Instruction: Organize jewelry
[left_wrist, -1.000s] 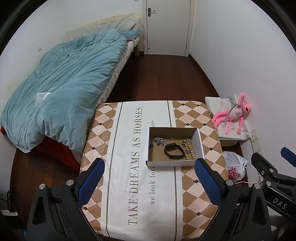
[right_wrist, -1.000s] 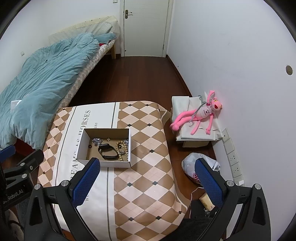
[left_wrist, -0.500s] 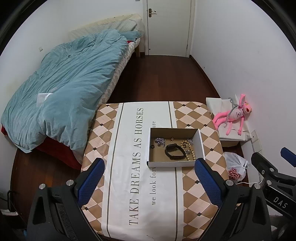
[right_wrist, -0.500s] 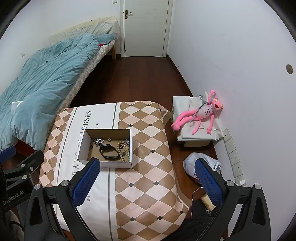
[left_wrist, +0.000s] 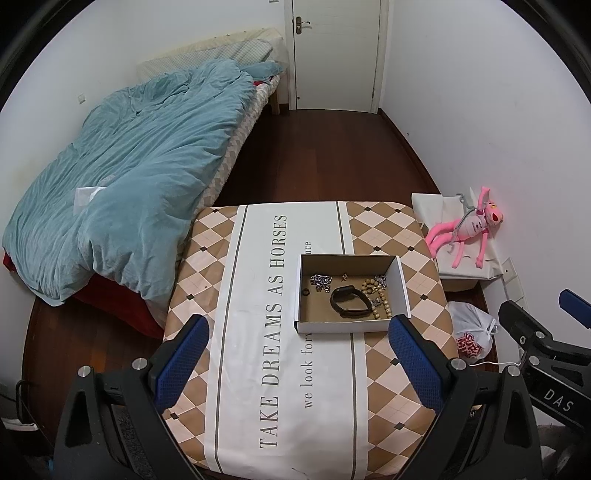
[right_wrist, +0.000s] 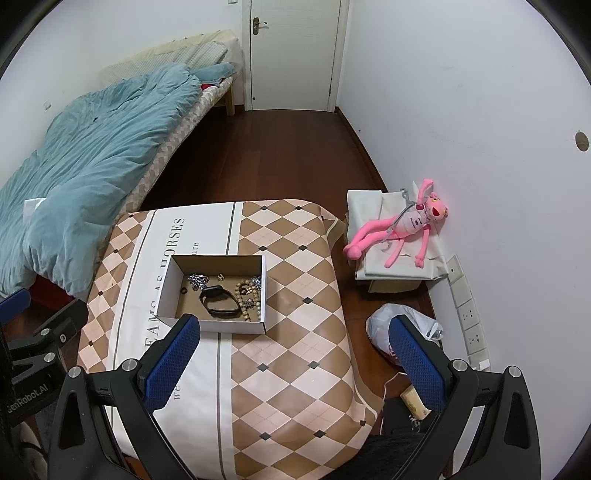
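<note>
Both tools hang spread wide, grasping nothing. The box (left_wrist: 351, 291) of jewelry sits toward the tabletop's right edge, ahead of the left tool (left_wrist: 295, 363), probably nearer than the right tool (right_wrist: 291, 362).

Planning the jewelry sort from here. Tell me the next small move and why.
Probably lower the right gripper toward the cardboard box, aiming at the black band. Both grippers hang above the table with jaws wide open and empty, and all the jewelry lies loose in the box; the band is the largest piece.
</note>
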